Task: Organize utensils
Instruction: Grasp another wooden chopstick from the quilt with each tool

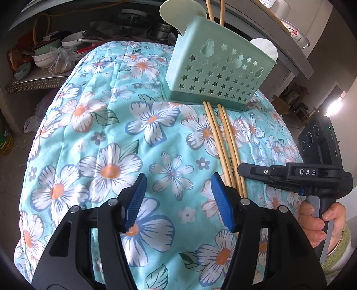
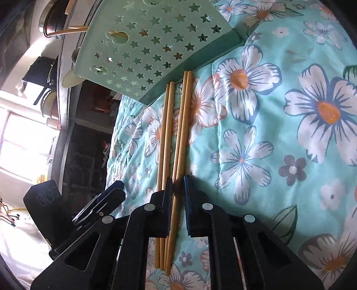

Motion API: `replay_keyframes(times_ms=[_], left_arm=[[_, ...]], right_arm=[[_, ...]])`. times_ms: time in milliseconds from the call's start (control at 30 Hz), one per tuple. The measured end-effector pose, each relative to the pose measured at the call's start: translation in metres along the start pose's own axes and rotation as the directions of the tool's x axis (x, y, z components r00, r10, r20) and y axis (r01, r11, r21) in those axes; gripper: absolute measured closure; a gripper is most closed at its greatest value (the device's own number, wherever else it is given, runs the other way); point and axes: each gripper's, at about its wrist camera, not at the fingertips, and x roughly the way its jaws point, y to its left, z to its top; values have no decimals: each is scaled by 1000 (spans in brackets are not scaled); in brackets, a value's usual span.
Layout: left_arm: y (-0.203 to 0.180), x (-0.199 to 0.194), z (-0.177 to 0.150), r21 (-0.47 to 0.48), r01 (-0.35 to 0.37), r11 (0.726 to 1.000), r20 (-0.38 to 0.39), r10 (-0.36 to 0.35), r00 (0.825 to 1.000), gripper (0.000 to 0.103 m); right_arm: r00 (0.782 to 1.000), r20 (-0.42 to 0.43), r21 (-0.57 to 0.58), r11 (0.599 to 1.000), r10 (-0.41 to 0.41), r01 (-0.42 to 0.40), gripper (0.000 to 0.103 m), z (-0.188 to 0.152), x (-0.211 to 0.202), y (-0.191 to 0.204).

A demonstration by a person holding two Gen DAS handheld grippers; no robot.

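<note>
Several wooden chopsticks lie side by side on the floral cloth, their far tips against the base of a mint-green perforated utensil holder. Two more chopsticks stand in the holder. My left gripper is open and empty above the cloth, left of the chopsticks. My right gripper is down over the near part of the chopsticks, jaws narrowly apart around a pair, not closed on them. The holder shows at the top of the right wrist view.
Shelves with bowls and bags stand behind the cloth at the left. A counter edge with a plate runs behind the holder. The right gripper's body and the hand holding it show at the right of the left wrist view.
</note>
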Motion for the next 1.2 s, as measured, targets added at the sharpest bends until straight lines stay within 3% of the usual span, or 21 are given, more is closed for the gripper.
replay_keyframes(times_ms=[400, 567, 867, 1200], left_arm=[[2, 1, 4, -25, 15, 1000, -3, -15, 1000, 46], [0, 6, 6, -60, 91, 994, -23, -93, 995, 48], [-2, 36, 10, -197, 270, 942, -89, -292, 952, 72], [-1, 70, 16, -324, 335, 885, -120, -389, 913, 91]], right_arm=[[998, 35, 56, 997, 58, -60, 96, 3, -17, -16], [997, 46, 73, 995, 60, -63, 96, 1, -27, -25], [995, 66, 116, 990, 74, -81, 96, -8, -46, -49], [991, 67, 124, 985, 112, -120, 96, -12, -47, -57]])
